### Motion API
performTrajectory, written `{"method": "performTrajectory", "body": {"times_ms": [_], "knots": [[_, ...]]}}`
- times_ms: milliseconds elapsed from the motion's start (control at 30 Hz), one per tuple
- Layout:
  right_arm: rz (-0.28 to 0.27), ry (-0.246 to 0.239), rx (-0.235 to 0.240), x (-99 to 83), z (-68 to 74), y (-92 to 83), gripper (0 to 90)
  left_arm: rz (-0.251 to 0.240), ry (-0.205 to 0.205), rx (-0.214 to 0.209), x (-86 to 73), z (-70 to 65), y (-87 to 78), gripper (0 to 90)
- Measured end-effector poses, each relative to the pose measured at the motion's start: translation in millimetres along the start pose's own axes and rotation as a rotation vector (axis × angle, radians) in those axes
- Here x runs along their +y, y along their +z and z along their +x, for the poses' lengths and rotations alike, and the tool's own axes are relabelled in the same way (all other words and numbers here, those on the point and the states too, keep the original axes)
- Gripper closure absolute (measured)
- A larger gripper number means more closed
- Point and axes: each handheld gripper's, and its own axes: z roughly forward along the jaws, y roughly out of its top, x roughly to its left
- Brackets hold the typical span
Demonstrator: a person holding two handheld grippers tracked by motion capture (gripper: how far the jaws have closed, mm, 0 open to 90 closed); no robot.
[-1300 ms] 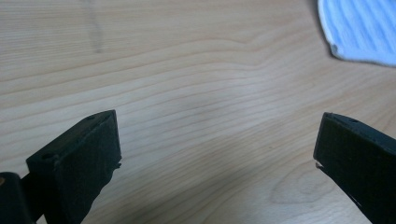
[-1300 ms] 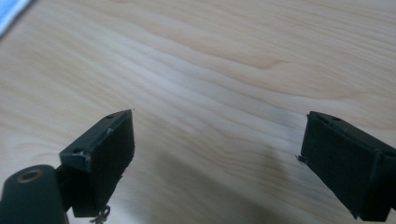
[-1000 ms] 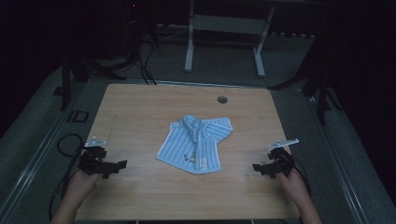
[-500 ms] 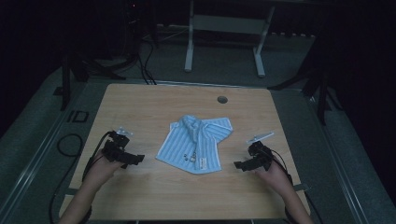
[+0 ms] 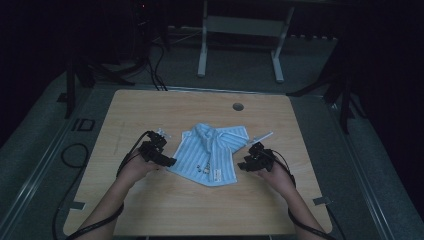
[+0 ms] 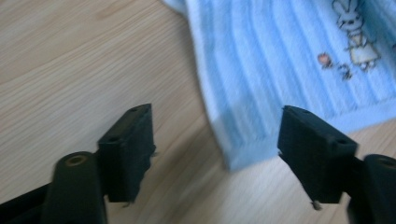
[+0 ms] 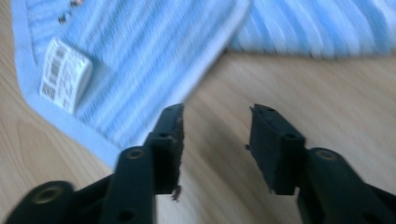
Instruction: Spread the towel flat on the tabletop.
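A light-blue striped towel (image 5: 210, 152) lies rumpled at the middle of the wooden table (image 5: 150, 110). My left gripper (image 5: 167, 161) sits at the towel's left edge. Its jaws have just been closing and still stand open (image 6: 217, 128), with a towel corner (image 6: 243, 154) lying between them, untouched by the pads. My right gripper (image 5: 243, 165) is at the towel's right edge. Its jaws have just been closing too and are open (image 7: 217, 114) over bare wood. The towel's hem (image 7: 140, 84) with a white barcode label (image 7: 65, 81) runs just past its left jaw.
A small round hole (image 5: 238, 106) sits near the table's far edge. Behind the table stands a white metal frame (image 5: 240, 45) on the dark floor. Cables (image 5: 75, 150) trail on the floor at the left. Bare wood lies on both sides of the towel.
Both hands have moved inward from the table's side edges to the towel's left and right edges. Both pairs of jaws stand narrower than before.
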Motion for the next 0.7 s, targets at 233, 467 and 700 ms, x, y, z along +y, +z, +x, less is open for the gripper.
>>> {"method": "performTrajectory", "body": {"times_ms": [233,467,700], "knots": [[0.011,-0.003,0.017,25.4,4.1,21.2,53.7,0.043,0.039,0.005,18.4,-0.9,22.5,37.2],[0.042,-0.004,0.042,38.8,8.2,39.4,53.6,0.041,0.038,-0.021,29.7,0.4,42.5,41.2],[0.067,-0.037,0.044,48.1,13.8,44.4,70.3,0.036,0.091,-0.027,38.5,-10.5,47.6,60.3]]}}
